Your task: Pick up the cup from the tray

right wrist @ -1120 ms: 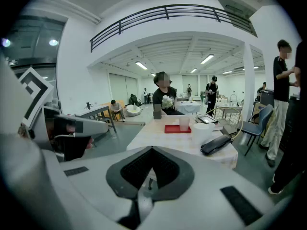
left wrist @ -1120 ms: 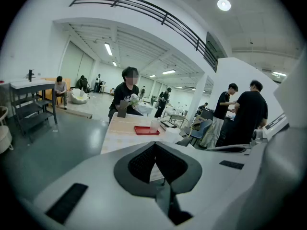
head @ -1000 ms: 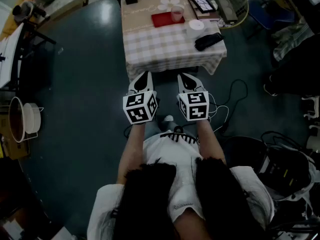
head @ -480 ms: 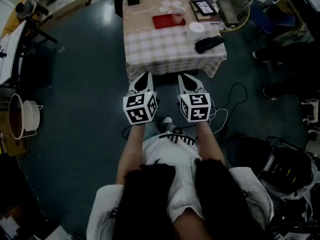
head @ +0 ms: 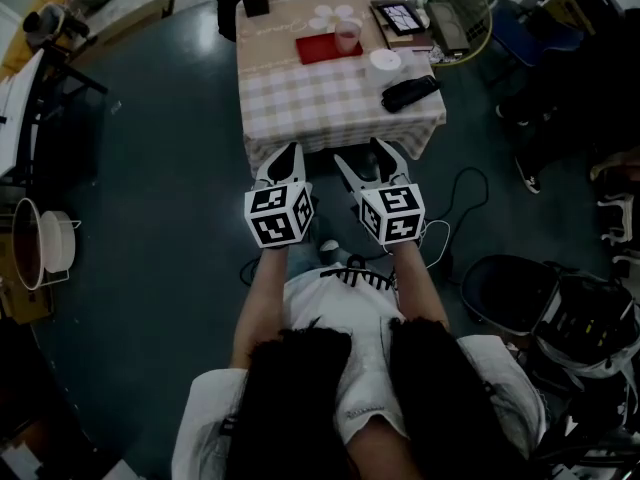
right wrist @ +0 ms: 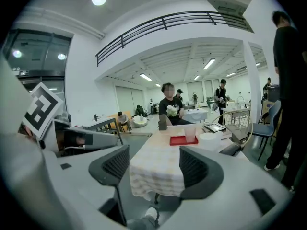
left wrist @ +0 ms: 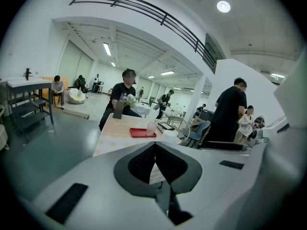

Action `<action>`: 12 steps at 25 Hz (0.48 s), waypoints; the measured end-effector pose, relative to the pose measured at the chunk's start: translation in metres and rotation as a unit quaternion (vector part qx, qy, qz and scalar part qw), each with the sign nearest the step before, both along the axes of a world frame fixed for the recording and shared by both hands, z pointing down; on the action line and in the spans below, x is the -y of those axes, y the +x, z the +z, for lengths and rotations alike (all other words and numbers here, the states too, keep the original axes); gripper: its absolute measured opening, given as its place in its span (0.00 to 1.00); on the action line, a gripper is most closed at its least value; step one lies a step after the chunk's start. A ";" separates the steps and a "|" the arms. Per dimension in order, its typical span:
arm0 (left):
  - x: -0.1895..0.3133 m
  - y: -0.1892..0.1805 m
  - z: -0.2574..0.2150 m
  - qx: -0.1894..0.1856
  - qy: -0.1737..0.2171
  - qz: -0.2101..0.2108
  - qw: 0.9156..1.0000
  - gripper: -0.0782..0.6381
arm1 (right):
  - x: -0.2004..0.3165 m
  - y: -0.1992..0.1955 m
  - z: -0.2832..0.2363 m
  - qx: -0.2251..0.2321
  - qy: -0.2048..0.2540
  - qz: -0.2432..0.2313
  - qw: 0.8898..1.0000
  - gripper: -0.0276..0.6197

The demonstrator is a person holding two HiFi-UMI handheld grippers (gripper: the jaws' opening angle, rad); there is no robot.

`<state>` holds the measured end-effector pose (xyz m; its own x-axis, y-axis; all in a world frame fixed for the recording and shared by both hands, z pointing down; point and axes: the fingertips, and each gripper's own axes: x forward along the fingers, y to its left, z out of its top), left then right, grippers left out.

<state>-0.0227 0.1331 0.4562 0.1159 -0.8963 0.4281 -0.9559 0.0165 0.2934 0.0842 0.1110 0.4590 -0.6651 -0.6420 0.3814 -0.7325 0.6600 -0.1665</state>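
Table (head: pixel 300 108) with checked cloth (head: pixel 345 133) bears tray (head: pixel 320 49) on dark floor (head: pixel 150 188)

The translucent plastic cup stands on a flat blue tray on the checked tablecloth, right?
No, the flat tray is red, not blue; the head view shows it. The translucent plastic cup does stand on it, on the checked tablecloth.

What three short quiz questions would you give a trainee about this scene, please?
1. True or false: the cup stands on the tray.
2. Which gripper is open? A: left gripper. B: right gripper.
3. What colour is the tray?
Key: 1 true. 2 B; its jaws have just been opening, with nothing between them, and the left gripper is shut. 3 red.
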 end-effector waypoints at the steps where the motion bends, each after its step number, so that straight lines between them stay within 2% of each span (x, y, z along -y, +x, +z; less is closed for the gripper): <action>1: 0.005 0.001 0.001 -0.001 0.001 0.002 1.000 0.12 | 0.004 0.000 -0.001 0.004 0.004 0.001 1.000 0.53; 8: 0.048 -0.007 0.001 -0.007 0.005 0.006 1.000 0.12 | 0.046 -0.004 -0.004 -0.006 0.015 0.007 1.000 0.57; 12: 0.080 -0.015 0.000 -0.008 0.003 0.012 1.000 0.12 | 0.076 -0.013 -0.008 0.006 0.020 0.011 1.000 0.58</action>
